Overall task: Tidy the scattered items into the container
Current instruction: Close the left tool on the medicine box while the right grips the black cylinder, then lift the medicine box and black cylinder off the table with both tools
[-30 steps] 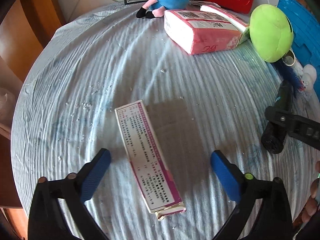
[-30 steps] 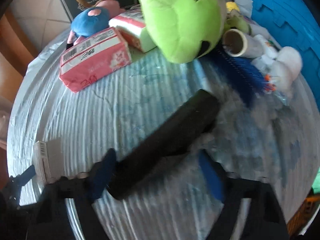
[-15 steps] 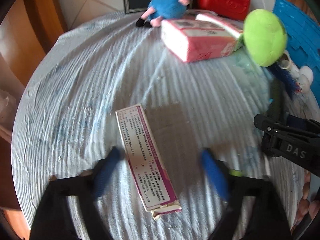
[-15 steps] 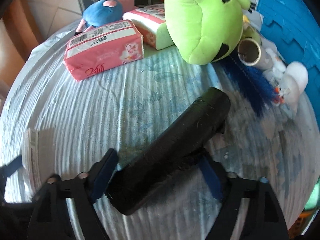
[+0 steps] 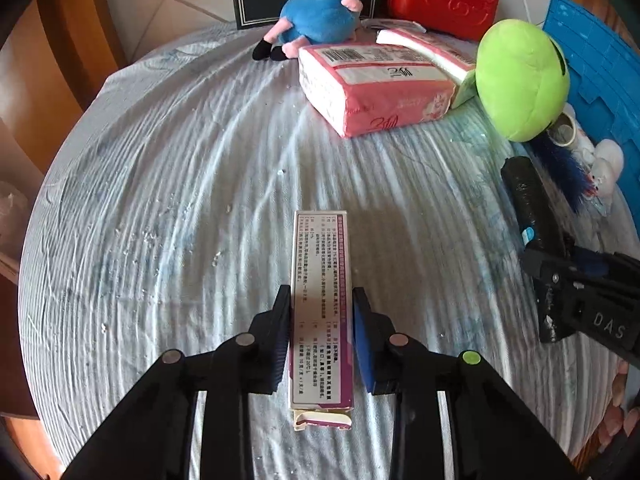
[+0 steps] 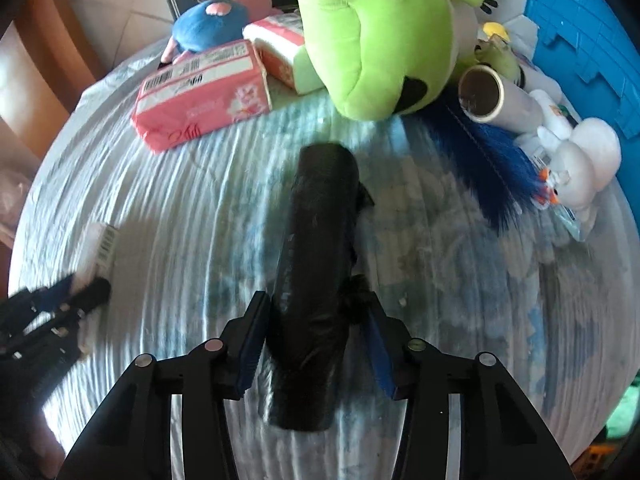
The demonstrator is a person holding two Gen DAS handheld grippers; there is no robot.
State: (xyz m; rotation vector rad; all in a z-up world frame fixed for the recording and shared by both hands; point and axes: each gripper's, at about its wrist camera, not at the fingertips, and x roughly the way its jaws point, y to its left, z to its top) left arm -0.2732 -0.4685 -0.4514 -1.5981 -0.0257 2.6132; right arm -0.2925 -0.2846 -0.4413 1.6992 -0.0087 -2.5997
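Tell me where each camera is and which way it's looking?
Left wrist: sits on the left hand-held gripper, looking steeply down at the table; jaws closing around the purple box.
Right wrist: sits on the right hand-held gripper, looking down; jaws closing around the black roll.
Both show the pink tissue pack and green plush.

A white carton [image 5: 322, 308] edged purple, a black roll [image 6: 316, 280], pink tissue packs [image 5: 376, 88] and a lime-green plush [image 5: 522, 80] on pale blue striped cloth [image 5: 180, 200].

A round table [image 5: 168, 208] draped in pale striped cloth holds a purple-edged carton [image 5: 322, 304] at centre, pink tissue packs [image 5: 372, 88] and plush toys [image 5: 524, 80] upper right, black roll [image 6: 316, 264].
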